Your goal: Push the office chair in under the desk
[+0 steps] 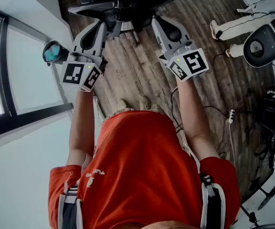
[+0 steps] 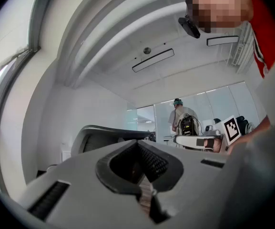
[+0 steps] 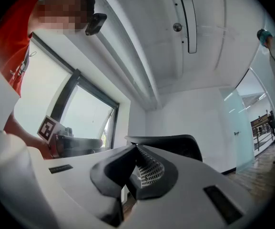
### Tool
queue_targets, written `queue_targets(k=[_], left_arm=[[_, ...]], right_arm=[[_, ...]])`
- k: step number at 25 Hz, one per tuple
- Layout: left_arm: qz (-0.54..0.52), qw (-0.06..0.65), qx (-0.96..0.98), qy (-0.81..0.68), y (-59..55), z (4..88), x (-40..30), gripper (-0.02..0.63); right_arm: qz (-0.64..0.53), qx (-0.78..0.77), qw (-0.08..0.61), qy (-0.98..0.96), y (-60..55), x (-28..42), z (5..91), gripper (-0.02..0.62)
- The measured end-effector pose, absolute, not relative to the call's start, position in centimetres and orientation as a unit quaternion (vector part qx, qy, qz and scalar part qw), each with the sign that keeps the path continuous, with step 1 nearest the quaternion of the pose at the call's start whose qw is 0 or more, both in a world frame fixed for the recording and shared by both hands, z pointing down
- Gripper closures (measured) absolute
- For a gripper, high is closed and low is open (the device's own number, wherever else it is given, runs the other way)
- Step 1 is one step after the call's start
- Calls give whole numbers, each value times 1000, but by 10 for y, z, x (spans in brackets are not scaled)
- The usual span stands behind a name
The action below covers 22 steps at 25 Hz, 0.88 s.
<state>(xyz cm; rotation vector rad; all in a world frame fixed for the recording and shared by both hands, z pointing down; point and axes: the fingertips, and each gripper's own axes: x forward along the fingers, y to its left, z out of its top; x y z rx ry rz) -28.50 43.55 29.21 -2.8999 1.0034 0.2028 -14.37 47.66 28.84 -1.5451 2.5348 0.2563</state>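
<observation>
Your orange shirt (image 1: 147, 166) fills the near half of the head view and hides the floor beneath you. Beyond it you reach toward the far side with two grippers. Your left gripper (image 1: 111, 27) has its fingers pressed together with nothing between them, and your right gripper (image 1: 155, 22) is the same, pressed together on nothing.

The office chair (image 1: 123, 1) stands at the far edge, straight ahead of both grippers. It is cut off there, so only a dark band of its back and some of its frame show. Both sets of tips end right at that dark edge, but no view shows whether they touch it. In each gripper view the gripper's own grey body covers the lower half, and the chair's dark back rises just beyond the tips.

You can count two grippers, a left marker cube (image 1: 80, 75) and a right marker cube (image 1: 189, 65), and one chair. At the far right another person (image 1: 239, 25) is cut off at the legs, with two shoes showing, beside a round white device (image 1: 259, 46) on the wooden floor (image 1: 137, 75).
</observation>
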Motion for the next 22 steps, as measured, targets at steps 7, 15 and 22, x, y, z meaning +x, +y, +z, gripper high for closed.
queue_targets(k=[7, 15, 22], left_arm=[[61, 37, -942, 329, 437, 295, -284, 597], [42, 61, -936, 343, 431, 296, -284, 597], [37, 71, -921, 380, 416, 301, -281, 597]], right_arm=[[87, -500, 79, 858, 480, -147, 289, 571], [102, -487, 54, 866, 472, -128, 289, 569], [117, -466, 9, 877, 458, -107, 302, 568]])
